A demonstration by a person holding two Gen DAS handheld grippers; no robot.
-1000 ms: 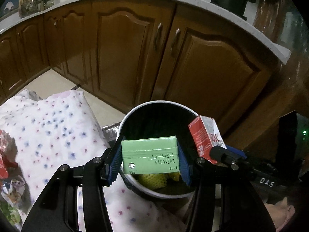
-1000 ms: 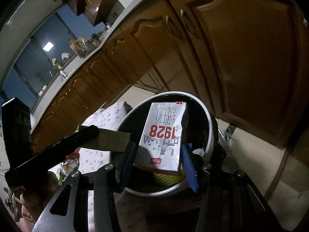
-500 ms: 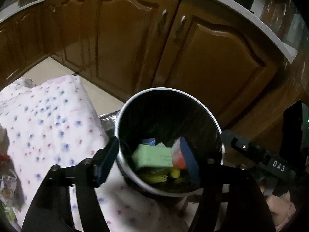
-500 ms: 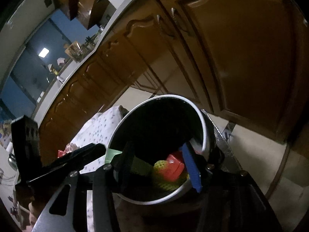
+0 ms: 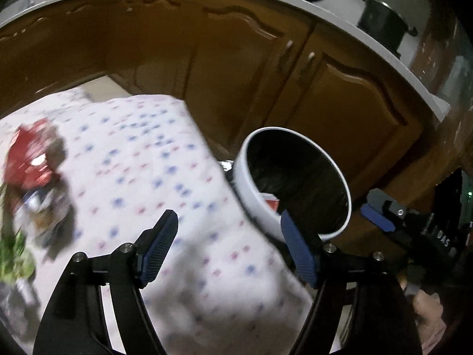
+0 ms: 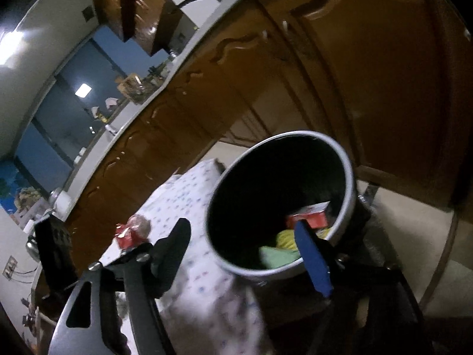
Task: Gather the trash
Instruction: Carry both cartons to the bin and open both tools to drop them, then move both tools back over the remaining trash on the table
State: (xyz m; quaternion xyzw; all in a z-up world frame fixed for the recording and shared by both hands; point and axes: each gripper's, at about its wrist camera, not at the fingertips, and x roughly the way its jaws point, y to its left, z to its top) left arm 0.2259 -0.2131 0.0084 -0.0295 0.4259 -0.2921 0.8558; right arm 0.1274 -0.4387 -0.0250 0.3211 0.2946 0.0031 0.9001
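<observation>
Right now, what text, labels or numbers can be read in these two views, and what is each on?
"DAS": white letters on the black body of the right gripper, seen in the left wrist view.
Red carton in the bin: print too blurred to read.
Red wrapper on the flowered cloth: blurred, unreadable.

Red carton (image 6: 309, 216), green box (image 6: 277, 256) lie inside white-rimmed bin (image 6: 350, 177).

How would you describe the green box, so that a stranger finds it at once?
Look beside the flowered cloth for the round bin with a white rim. Inside, at the bottom, the green box lies nearest the rim. It is flat pale green, unlike the red carton and the yellow net.
</observation>
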